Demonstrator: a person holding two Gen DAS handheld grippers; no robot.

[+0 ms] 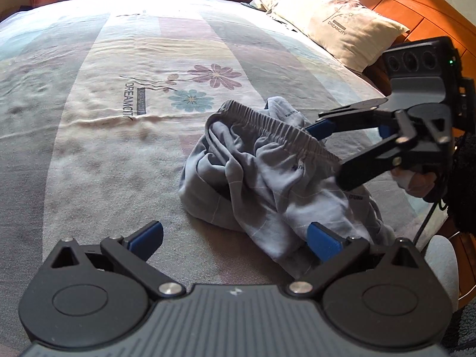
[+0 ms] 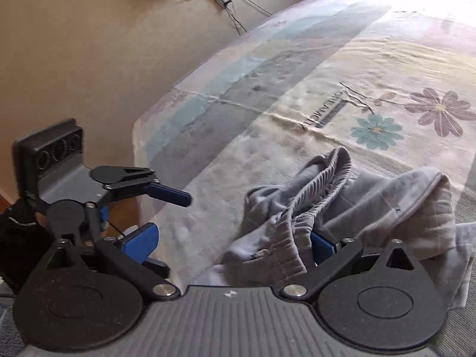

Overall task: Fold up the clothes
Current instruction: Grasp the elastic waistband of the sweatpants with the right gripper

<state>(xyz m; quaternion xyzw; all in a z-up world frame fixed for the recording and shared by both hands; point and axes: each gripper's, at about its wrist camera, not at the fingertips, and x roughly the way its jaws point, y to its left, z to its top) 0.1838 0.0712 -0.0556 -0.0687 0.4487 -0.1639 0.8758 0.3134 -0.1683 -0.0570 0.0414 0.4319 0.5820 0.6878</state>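
A crumpled pair of grey shorts [image 1: 261, 178] with an elastic waistband [image 1: 276, 128] lies on the flowered bedsheet [image 1: 89, 119]. My left gripper [image 1: 236, 236] is open just in front of the heap, with its right pad touching the cloth's near edge. My right gripper [image 1: 327, 151] comes in from the right and is open. One of its fingers is behind the raised waistband and the other in front. In the right wrist view the shorts [image 2: 372, 202] drape over the right finger of my right gripper [image 2: 233, 242]. My left gripper [image 2: 172, 229] is open at the bed's edge.
A cream pillow [image 1: 336, 17] leans on the wooden headboard [image 1: 422, 3] at the far right. A hand [image 1: 416, 181] holds the right gripper. The bed's edge [image 2: 139, 154] drops to a beige floor [image 2: 74, 59] with cables [image 2: 226, 3].
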